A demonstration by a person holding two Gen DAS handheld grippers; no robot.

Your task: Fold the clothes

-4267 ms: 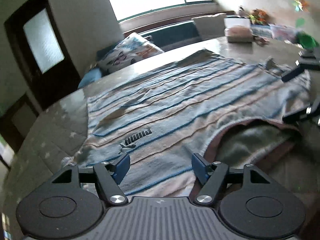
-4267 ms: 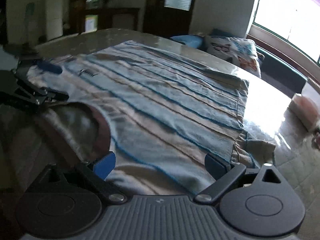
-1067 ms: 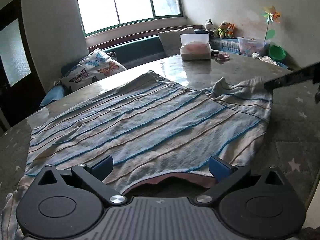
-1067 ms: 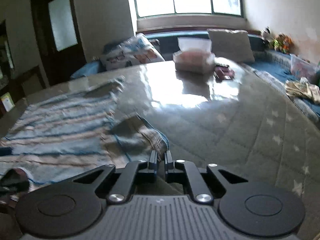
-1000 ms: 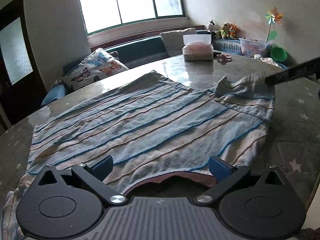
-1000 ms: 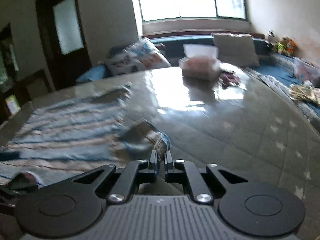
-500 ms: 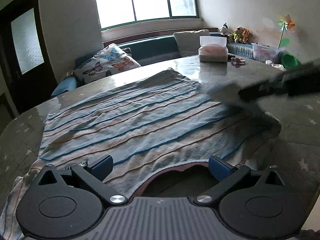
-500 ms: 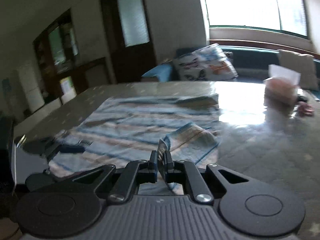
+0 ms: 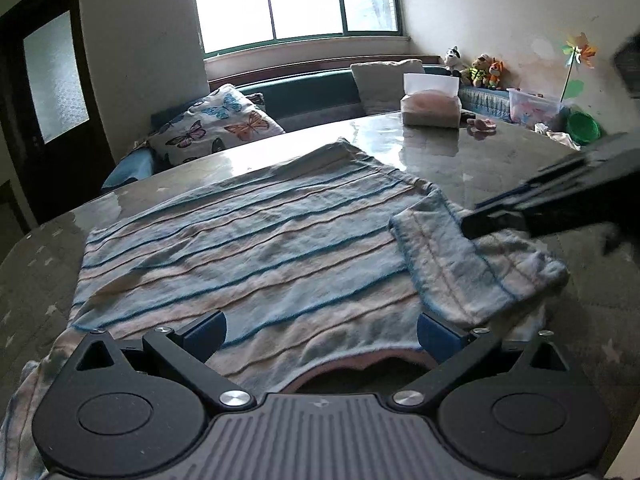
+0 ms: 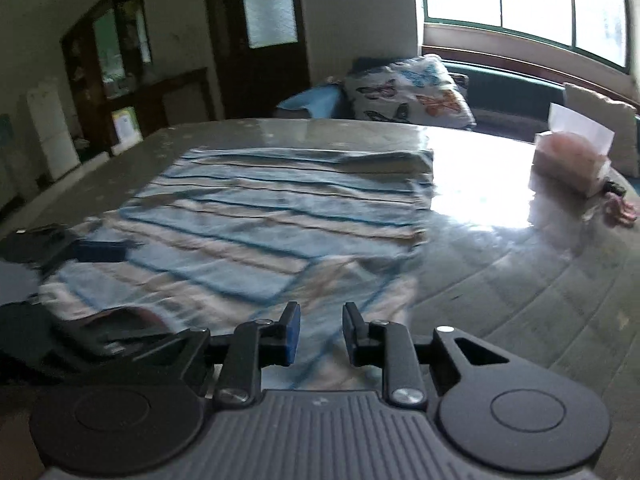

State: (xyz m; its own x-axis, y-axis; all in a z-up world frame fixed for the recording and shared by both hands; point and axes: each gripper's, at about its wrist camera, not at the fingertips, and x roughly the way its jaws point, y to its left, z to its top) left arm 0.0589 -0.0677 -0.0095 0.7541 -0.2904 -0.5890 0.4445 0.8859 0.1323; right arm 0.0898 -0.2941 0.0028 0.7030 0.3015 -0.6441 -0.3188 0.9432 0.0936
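Note:
A blue-and-tan striped shirt [image 9: 256,248] lies flat on the glossy table [image 9: 460,152]. Its right sleeve [image 9: 452,264] is folded inward onto the body. In the left wrist view my left gripper [image 9: 320,332] is open, low over the collar edge, holding nothing. My right gripper [image 9: 474,216] reaches in from the right, just over the folded sleeve. In the right wrist view the right gripper [image 10: 320,334] has its jaws opening; no cloth is pinched, and the sleeve [image 10: 344,280] lies below them. One blue pad [image 10: 100,250] of the left gripper shows at the left.
A tissue box [image 9: 430,110] and a small pink item [image 9: 482,124] sit at the table's far side. Behind the table are a bench with a butterfly cushion [image 9: 216,128], soft toys [image 9: 480,68] and a green bowl [image 9: 584,126]. A dark door [image 10: 260,40] stands beyond.
The right gripper carried the sleeve from the table's right side in over the shirt, then its jaws parted and the sleeve dropped flat. The left gripper stayed open and almost still.

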